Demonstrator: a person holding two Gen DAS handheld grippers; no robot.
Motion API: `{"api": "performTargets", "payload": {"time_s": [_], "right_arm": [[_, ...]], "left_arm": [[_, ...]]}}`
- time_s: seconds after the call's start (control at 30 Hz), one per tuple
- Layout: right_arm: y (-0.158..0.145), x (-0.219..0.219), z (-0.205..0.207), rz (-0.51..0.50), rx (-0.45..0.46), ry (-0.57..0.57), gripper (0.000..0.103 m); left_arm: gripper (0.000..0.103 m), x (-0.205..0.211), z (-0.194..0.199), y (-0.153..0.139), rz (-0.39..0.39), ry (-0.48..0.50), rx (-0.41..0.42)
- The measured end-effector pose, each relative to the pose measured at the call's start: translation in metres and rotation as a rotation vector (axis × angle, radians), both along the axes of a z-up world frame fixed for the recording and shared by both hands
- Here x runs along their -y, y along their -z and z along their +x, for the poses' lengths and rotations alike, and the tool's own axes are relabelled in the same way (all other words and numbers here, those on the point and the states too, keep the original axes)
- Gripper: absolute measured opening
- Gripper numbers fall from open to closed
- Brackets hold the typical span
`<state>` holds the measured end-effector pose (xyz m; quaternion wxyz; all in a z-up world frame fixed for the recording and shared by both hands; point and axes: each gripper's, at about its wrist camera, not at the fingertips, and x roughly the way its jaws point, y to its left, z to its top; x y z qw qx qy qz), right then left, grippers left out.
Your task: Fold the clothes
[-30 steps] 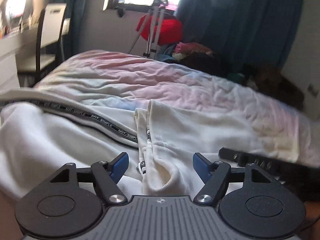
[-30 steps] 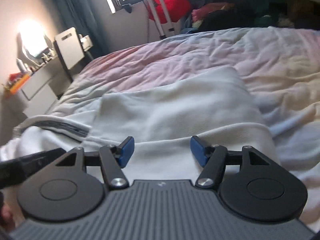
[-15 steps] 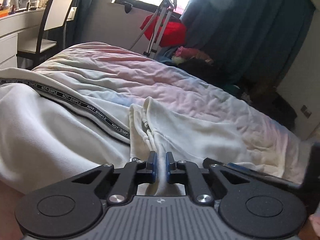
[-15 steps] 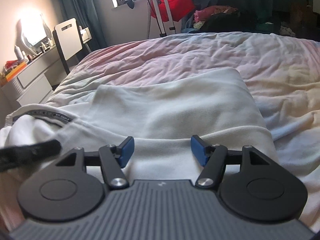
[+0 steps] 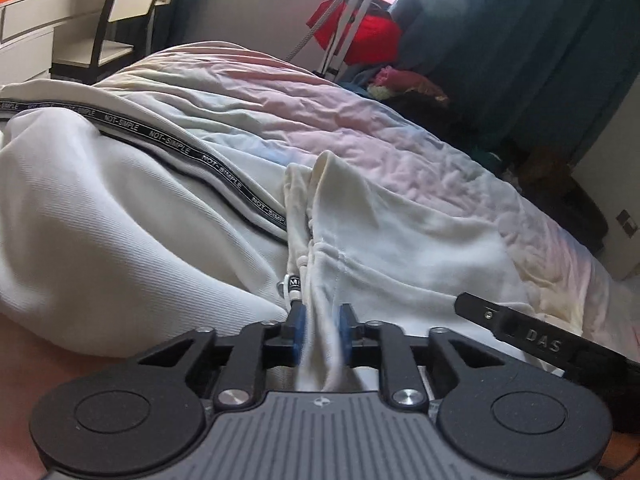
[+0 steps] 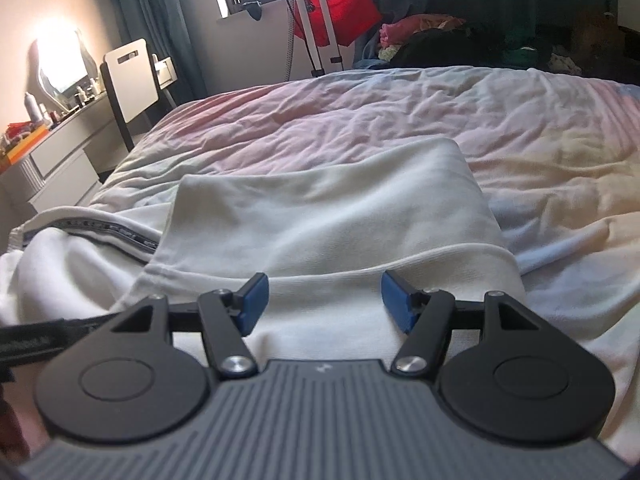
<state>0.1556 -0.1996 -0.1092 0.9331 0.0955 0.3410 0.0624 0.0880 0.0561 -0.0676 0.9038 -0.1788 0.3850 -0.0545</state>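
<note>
A white jacket (image 5: 100,216) with a black lettered stripe (image 5: 192,152) lies rumpled on the bed. My left gripper (image 5: 320,330) is shut on a bunched edge of its cloth near the zipper pull (image 5: 294,282). In the right wrist view the same white jacket (image 6: 320,216) lies spread in front, its ribbed hem (image 6: 328,292) just past the blue pads. My right gripper (image 6: 324,300) hovers open over that hem with nothing pinched. A black part of the right gripper (image 5: 532,336) shows at the right of the left wrist view.
The bed (image 6: 460,120) wears a crinkled pink and pale blue cover. Beyond it stand a tripod (image 6: 312,20), a red bag (image 6: 340,8), a clothes pile (image 6: 420,32) and dark curtains. A white chair (image 6: 132,76) and desk (image 6: 60,140) are left.
My left gripper went from open to shut on the jacket's edge and has lifted it slightly toward me. The right gripper stayed open and barely shifted.
</note>
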Motion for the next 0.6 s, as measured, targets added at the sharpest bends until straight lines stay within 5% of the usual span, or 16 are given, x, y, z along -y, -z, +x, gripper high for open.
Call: {"api": "performTargets", "payload": {"time_s": [0.1, 0.23, 0.3, 0.43, 0.6], "right_arm": [[0.001, -0.001, -0.002, -0.006, 0.003, 0.000, 0.065], [0.000, 0.000, -0.006, -0.009, 0.006, -0.004, 0.065], [-0.001, 0.002, -0.008, 0.002, 0.006, -0.002, 0.065], [-0.003, 0.007, -0.010, 0.027, 0.009, 0.006, 0.065], [-0.005, 0.011, -0.012, 0.056, 0.007, 0.013, 0.065]], "left_arm": [[0.051, -0.009, -0.008, -0.008, -0.015, -0.019, 0.006], [0.066, -0.021, -0.019, -0.018, -0.034, -0.044, 0.014], [0.083, -0.027, -0.025, -0.023, -0.044, -0.056, 0.018], [0.087, -0.039, -0.036, -0.033, -0.063, -0.081, 0.026], [0.094, -0.091, -0.025, -0.026, -0.067, -0.278, -0.121]]}}
